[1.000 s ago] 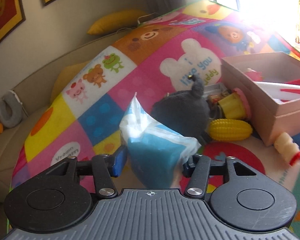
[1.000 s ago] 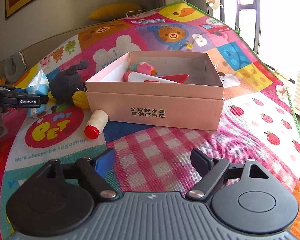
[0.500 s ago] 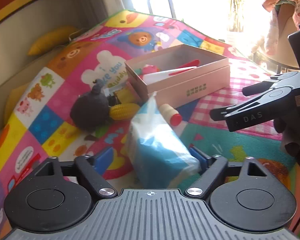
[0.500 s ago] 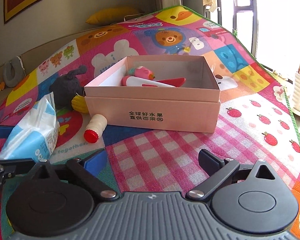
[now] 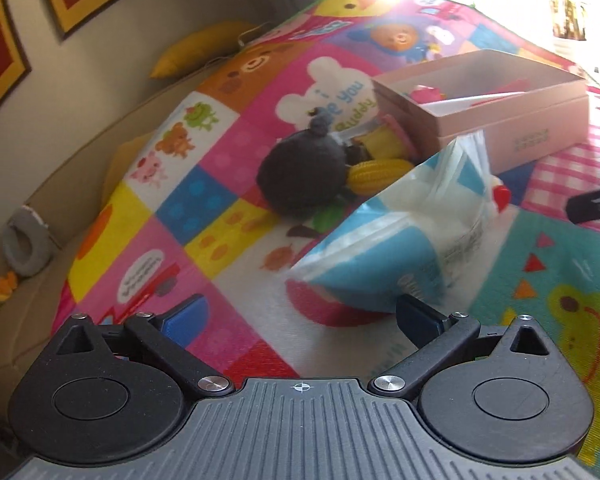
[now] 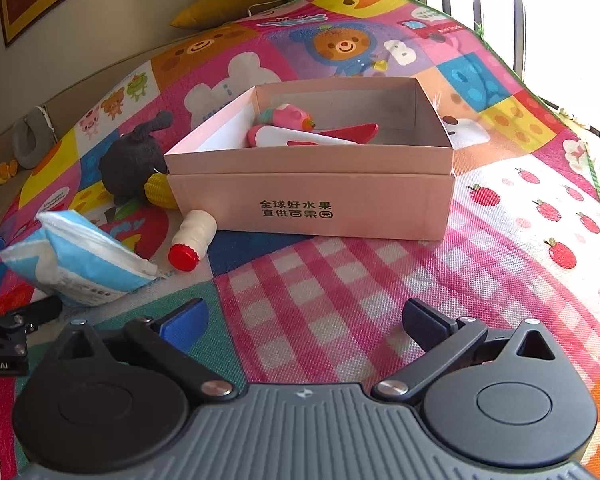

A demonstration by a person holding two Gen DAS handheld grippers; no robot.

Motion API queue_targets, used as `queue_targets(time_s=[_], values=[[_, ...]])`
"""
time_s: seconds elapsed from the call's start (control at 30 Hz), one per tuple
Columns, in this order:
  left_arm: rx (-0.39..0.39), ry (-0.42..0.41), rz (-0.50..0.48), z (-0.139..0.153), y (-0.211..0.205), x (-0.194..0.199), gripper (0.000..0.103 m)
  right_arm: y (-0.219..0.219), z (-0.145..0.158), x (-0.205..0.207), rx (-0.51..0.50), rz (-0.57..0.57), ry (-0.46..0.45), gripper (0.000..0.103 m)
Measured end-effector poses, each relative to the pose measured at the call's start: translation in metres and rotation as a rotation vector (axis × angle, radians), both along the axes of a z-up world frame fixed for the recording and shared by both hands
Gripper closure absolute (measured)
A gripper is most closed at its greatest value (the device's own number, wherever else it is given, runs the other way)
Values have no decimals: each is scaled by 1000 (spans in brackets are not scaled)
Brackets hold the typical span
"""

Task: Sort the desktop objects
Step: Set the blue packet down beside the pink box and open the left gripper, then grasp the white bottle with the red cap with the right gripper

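A blue and white tissue pack (image 5: pixel 396 248) lies on the colourful play mat, just beyond my open, empty left gripper (image 5: pixel 300 316); it also shows in the right wrist view (image 6: pixel 80 260). A pink cardboard box (image 6: pixel 312 200) holds a pink toy and a red and white utensil (image 6: pixel 312 136). A small white bottle with a red cap (image 6: pixel 192 238) lies before the box's left corner. A black plush toy (image 5: pixel 304 168) and a yellow toy corn (image 5: pixel 376 174) lie left of the box. My right gripper (image 6: pixel 304 320) is open and empty over the checked patch.
The play mat (image 6: pixel 500 240) covers the surface; its green edge runs along the right. A yellow cushion (image 5: pixel 204 50) and a grey ring-shaped object (image 5: pixel 26 240) lie on the beige sofa behind. Framed pictures hang on the wall. The left gripper's finger shows at the left edge (image 6: pixel 16 320).
My left gripper has opened and let go of the tissue pack, which now lies on the mat; the gripper has swung back left. The right gripper has moved slightly.
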State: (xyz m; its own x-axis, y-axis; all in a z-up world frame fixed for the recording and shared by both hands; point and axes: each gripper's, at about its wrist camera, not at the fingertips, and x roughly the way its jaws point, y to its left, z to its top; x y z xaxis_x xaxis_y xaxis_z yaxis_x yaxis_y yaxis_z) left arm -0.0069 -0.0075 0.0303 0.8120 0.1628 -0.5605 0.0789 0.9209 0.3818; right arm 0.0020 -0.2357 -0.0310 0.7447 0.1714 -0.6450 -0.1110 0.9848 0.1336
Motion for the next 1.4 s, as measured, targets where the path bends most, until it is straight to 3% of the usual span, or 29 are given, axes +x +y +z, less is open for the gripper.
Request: queue_targets(time_s=[0.13, 0.2, 0.27, 0.37, 0.43, 0.6, 0.7, 0.73, 0.8, 0.83, 0.87, 0.9, 1.1, 1.13, 1.17, 1.2, 1.4], values=[[-51, -32, 131, 6, 22, 12, 0, 4, -1, 0, -26, 5, 8, 0], [-93, -45, 152, 11, 31, 11, 0, 4, -1, 1, -38, 15, 16, 0], [-155, -47, 124, 16, 38, 6, 0, 7, -1, 2, -68, 27, 26, 0], [-300, -3, 7, 22, 44, -5, 0, 16, -2, 3, -128, 40, 35, 0], [-368, 9, -47, 23, 40, -12, 0, 15, -2, 3, -119, 40, 32, 0], [-312, -21, -71, 18, 15, -6, 0, 5, 1, -2, -43, 50, 9, 0], [-249, -35, -107, 15, 2, 13, 0, 9, 3, -5, -66, 43, -9, 1], [-225, -39, -86, 14, 0, 20, 0, 13, 4, -6, -92, 35, -25, 3], [-224, -45, -38, 12, 3, 28, 0, 21, 8, -9, -116, 48, -56, 28], [-244, -46, -26, 12, 7, 29, 0, 25, 9, -7, -96, 70, -50, 35], [-263, -47, -18, 11, 12, 28, 0, 28, 11, -4, -70, 95, -34, 52], [-280, -48, -9, 10, 17, 27, 0, 34, 12, 1, -50, 122, -17, 62], [-352, -43, -4, 3, 45, 19, 0, 86, 15, 18, -163, 233, -93, 64], [-361, -45, -16, 4, 47, 18, 0, 91, 15, 21, -177, 239, -100, 67], [-368, -46, -31, 4, 49, 18, 0, 94, 16, 23, -189, 242, -102, 80], [-371, -49, -51, 5, 49, 18, 0, 94, 18, 25, -202, 240, -99, 83], [-272, -82, -243, 8, 24, 23, 0, 54, 50, 3, -158, 238, -39, 84]])
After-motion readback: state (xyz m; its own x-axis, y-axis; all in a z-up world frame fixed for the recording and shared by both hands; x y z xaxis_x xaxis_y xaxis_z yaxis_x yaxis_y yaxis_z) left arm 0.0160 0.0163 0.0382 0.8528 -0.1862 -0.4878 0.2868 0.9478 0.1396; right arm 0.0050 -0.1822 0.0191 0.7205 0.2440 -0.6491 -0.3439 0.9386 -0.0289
